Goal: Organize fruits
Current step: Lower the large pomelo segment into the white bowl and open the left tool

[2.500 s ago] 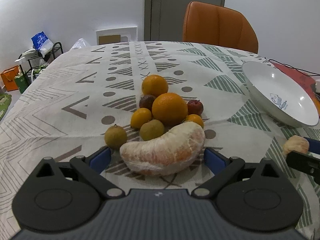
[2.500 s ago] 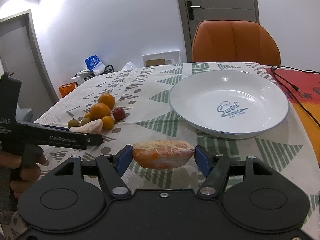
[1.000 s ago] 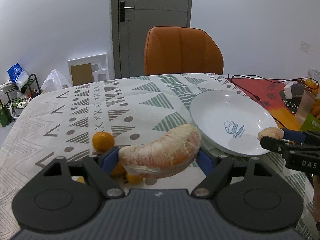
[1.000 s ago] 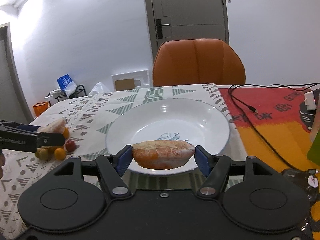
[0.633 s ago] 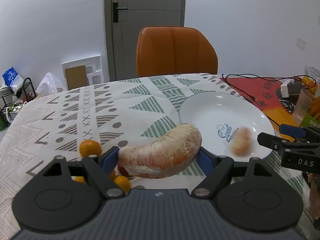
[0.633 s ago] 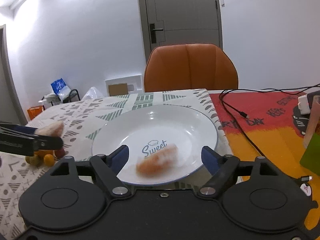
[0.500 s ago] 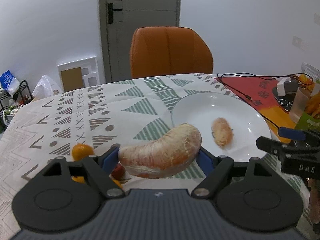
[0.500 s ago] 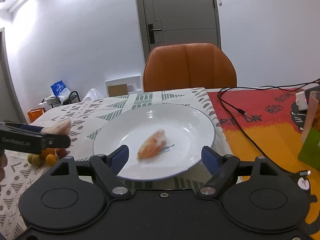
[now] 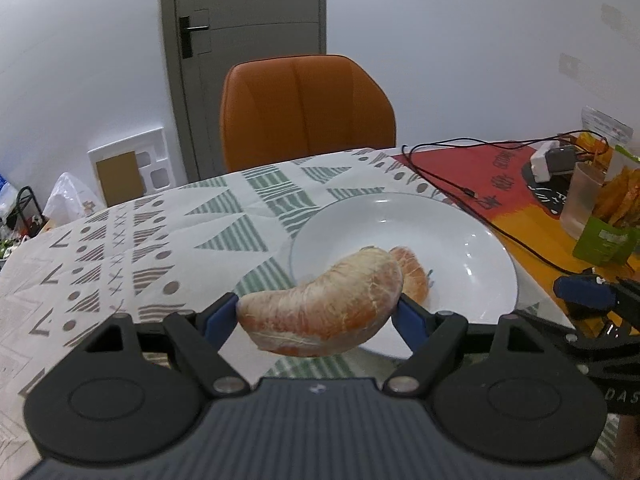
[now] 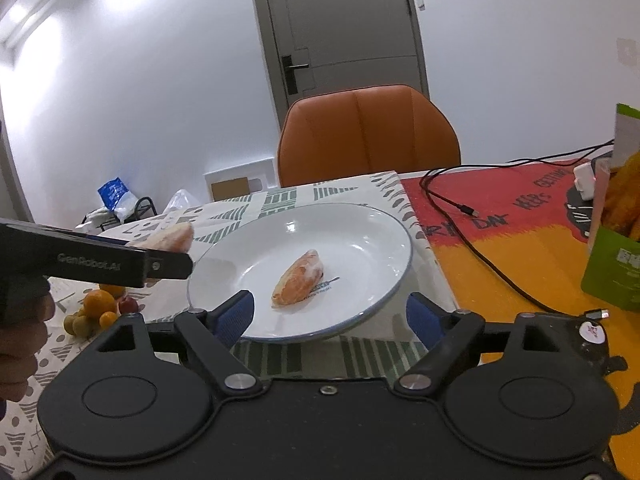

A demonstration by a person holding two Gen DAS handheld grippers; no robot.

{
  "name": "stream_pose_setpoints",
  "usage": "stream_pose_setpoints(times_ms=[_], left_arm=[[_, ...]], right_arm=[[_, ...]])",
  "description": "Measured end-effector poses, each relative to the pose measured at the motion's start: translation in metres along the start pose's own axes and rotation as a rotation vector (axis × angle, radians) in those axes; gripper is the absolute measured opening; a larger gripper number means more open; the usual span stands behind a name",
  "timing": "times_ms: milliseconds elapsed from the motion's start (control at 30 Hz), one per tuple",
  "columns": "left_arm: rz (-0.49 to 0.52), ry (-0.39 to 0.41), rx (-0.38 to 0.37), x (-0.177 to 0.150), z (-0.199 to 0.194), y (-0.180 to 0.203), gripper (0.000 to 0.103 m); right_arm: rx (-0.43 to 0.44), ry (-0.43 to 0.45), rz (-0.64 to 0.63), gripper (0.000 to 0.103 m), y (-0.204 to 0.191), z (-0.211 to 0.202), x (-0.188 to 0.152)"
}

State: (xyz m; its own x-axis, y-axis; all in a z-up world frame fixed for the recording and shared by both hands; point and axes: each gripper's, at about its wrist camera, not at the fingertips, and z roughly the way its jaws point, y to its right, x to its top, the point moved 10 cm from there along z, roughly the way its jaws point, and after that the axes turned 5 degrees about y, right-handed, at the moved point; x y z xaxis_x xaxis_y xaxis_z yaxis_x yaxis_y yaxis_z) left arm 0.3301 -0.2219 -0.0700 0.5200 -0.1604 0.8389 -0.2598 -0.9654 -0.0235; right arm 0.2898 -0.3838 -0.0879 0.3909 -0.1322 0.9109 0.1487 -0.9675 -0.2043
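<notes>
The left claw [image 9: 318,314] is closed on a large peeled citrus segment [image 9: 324,304], its blue pads [image 9: 216,318] pressing the two ends of the curved piece so that it spans the gap crosswise. The segment is lifted clear of the table, over the near left rim of the white plate [image 9: 472,248]. In the right wrist view the same claw [image 10: 170,254] comes in from the left, with the tip of its segment [image 10: 172,236] showing above the black finger, just left of the plate [image 10: 360,236]; part of the hand [image 10: 20,332] gripping its handle shows at the left edge.

The right claw [image 10: 330,318] is spread wide and holds nothing. Its blue pads [image 10: 234,316] stand well apart at the near rim of the plate, touching no fruit. In the left wrist view one blue fingertip of this claw [image 9: 586,292] shows at the right, beside the plate's right rim.

A smaller peeled citrus segment [image 10: 298,278] lies in the middle of the plate, next to the printed mark in its bowl, apart from both claws. From the left wrist view this piece [image 9: 414,276] is partly hidden behind the held segment.

The plate sits on the patterned tablecloth [image 9: 168,232], near where it meets a red and orange cloth [image 10: 520,240] on the right side of the table. A cluster of small whole fruits [image 10: 100,308], oranges and greenish and red ones, lies on the table left of the plate. A black cable [image 10: 460,204] trails across the red cloth. An orange chair [image 9: 304,108] stands at the table's far edge.
</notes>
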Motion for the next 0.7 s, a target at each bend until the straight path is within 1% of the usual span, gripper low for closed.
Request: stream_pose_setpoints(times_ms=[200, 367, 433, 533, 700], left_arm=[[0.010, -0.001, -0.018, 0.006, 0.007, 0.014, 0.082], [0.018, 0.003, -0.038, 0.012, 0.012, 0.025, 0.082], [0.025, 0.026, -0.047, 0.017, 0.010, 0.029, 0.083], [0.030, 0.063, -0.037, 0.024, 0.004, 0.028, 0.088], [0.021, 0.044, 0.005, 0.022, 0.004, 0.010, 0.089]], right_arm=[[-0.026, 0.013, 0.059, 0.083, 0.018, -0.007, 0.002], [-0.035, 0.024, 0.068, 0.083, 0.022, -0.012, 0.003], [-0.034, 0.025, 0.070, 0.083, 0.022, -0.012, 0.003], [-0.031, 0.017, 0.069, 0.083, 0.021, -0.011, 0.000], [-0.019, 0.009, 0.062, 0.083, 0.015, -0.008, -0.001]])
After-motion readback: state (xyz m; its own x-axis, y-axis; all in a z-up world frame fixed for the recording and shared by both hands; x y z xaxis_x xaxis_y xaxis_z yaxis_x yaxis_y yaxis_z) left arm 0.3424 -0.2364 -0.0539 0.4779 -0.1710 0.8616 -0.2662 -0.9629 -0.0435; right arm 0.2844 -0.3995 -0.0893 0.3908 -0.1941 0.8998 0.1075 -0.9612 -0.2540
